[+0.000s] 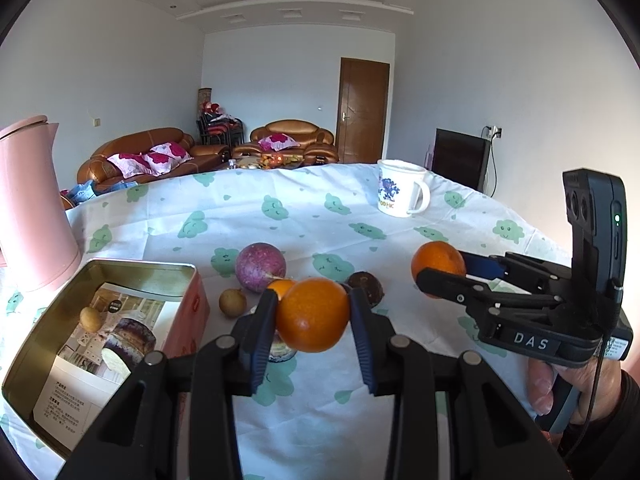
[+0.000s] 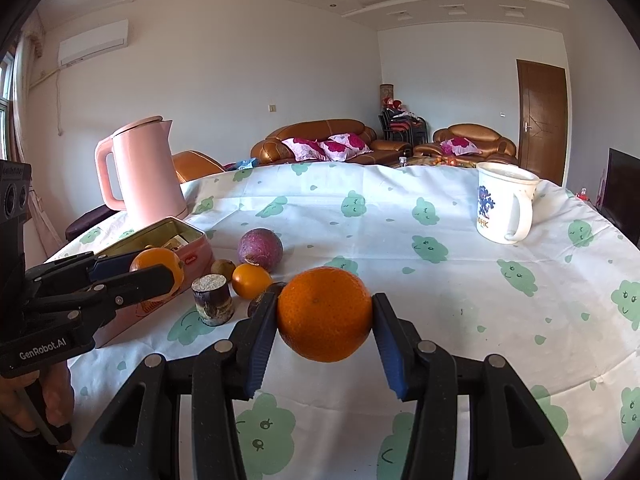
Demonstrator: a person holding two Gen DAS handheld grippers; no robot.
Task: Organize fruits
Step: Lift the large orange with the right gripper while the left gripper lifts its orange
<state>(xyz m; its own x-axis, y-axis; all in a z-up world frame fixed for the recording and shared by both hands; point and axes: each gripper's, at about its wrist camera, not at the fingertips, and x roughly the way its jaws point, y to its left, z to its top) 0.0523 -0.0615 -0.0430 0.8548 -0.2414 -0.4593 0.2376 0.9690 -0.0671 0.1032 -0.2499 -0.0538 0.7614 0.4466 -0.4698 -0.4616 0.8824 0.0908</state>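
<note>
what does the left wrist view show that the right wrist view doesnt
Only the left wrist view: the inside of the tin, with a small brown fruit lying in it. Only the right wrist view: the air conditioner and the kettle handle. Both: each gripper shut on an orange, the purple fruit, the mug, the sofas.

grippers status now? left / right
Left gripper: shut on a small orange, held above the tablecloth.
Right gripper: shut on a larger orange.
</note>
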